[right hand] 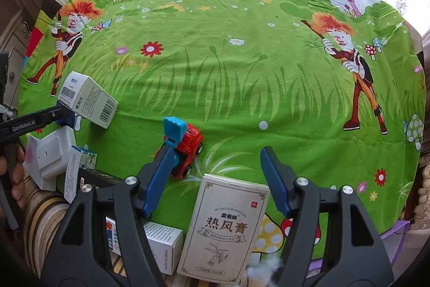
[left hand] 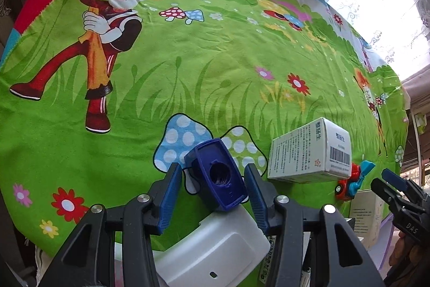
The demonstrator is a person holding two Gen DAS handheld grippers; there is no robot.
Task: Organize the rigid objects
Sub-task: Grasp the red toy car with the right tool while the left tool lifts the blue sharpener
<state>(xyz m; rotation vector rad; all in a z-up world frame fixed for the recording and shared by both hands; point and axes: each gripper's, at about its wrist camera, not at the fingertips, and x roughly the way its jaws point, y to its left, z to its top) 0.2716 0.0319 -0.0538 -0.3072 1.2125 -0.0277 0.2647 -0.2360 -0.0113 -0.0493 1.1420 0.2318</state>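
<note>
Blue cap [left hand: 217,176] sits between our left tongs [left hand: 213,197], whose pads stand apart and clear of it, on the green cloth [left hand: 215,58] just left of the white box [left hand: 309,152]. Our right tongs [right hand: 215,179] gape over a beige box [right hand: 228,227], toy truck [right hand: 185,147] beside it.

Left gripper [left hand: 212,180]: pointing steeply downward, jaws standing partly apart with a gap showing on either side of what is sitting between them, blue pads not pressing. Right gripper [right hand: 215,176]: also tilting steeply down, jaws spreading wide, pads touching nothing. In the right wrist view, a hand [right hand: 14,174] is gripping the left gripper's black handle at the left edge, a striped sleeve [right hand: 43,211] showing beneath it.
</note>
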